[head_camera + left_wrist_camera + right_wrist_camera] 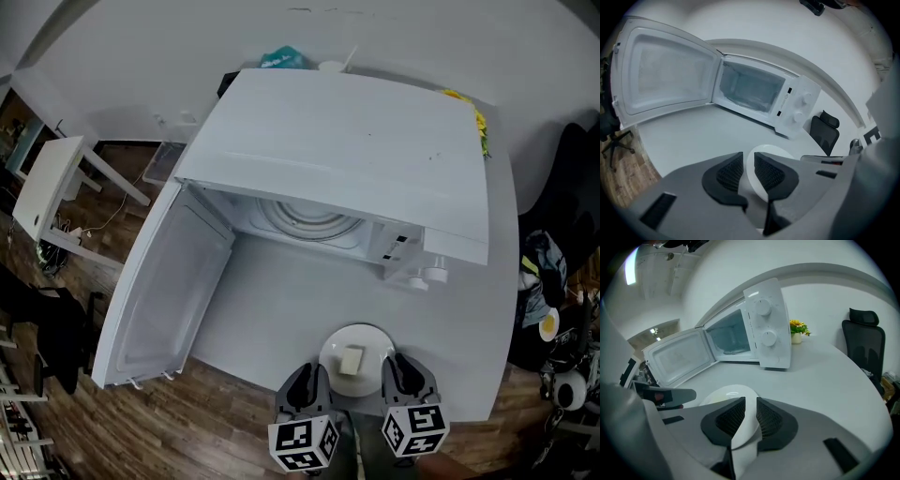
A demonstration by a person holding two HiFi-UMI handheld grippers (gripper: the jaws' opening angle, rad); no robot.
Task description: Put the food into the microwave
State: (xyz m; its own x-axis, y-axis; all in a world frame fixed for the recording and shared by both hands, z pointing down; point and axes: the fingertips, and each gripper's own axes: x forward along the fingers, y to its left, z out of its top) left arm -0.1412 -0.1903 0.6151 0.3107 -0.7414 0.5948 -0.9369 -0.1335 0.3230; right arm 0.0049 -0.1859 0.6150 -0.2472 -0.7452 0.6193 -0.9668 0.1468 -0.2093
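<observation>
- Clamped on plate (330, 349) rim from either side: left hand-held gripper (305, 373), right hand-held gripper (401, 366).
- Between them, pale food (352, 360) on plate.
- Ahead, on surface (281, 300): microwave (337, 141), door (159, 291) wide open.

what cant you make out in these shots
Pale square food on the round white plate: too small in head view, behind jaws in both gripper views.
White microwave cavity: head view, its top covers most.
Teal object behind it: head view, mostly hidden.
</observation>
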